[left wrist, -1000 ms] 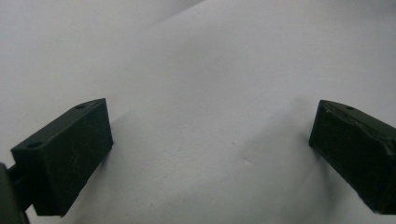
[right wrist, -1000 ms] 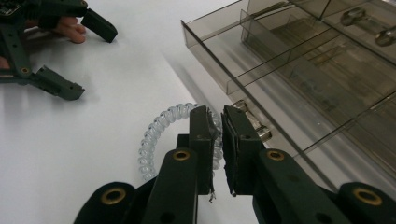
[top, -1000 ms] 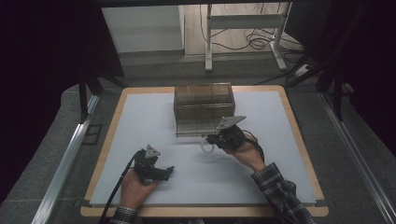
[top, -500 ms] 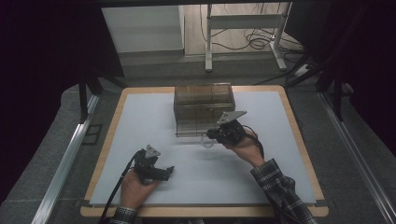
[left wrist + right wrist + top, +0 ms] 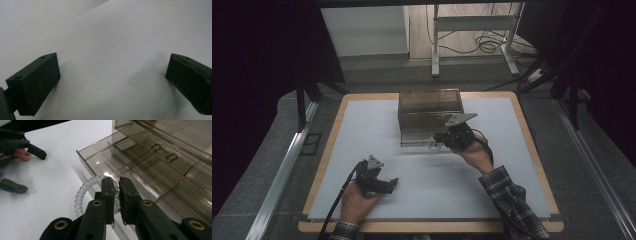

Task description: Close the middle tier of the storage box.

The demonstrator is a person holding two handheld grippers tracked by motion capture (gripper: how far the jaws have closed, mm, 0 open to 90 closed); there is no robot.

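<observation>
- The right gripper [image 5: 117, 195] has its jaws pinched on a clear coiled hair tie [image 5: 82, 192], a spiral ring of see-through plastic. In the right gripper view the ring loops out to the left of the jaws, low in the centre of the frame.
- In the high view that gripper [image 5: 451, 136] sits just right of centre, right at the front of the smoky drawer organizer [image 5: 430, 107], with the ring [image 5: 433, 145] showing as a pale loop by its lower edge.
- The bottom drawer [image 5: 105, 157] is pulled out; it fills the upper middle of the right gripper view. I'd say the step in hand is carrying the ring to that open drawer.
- The ring hangs just outside the drawer's front wall, close to the corner, not yet over the tray.
- The next move looks like a short lift over the front wall, then a release inside one compartment. The dividers are thin, so the ring could catch on one.
- The open drawer's compartments look empty to me. Two small clear lumps [image 5: 163, 152] show in the cabinet at the upper right; what they are I cannot tell.
- The left gripper [image 5: 384, 185] rests at the lower left of the high view on the white table mat [image 5: 362, 130], jaws spread wide with nothing between them, well apart from the organizer.
</observation>
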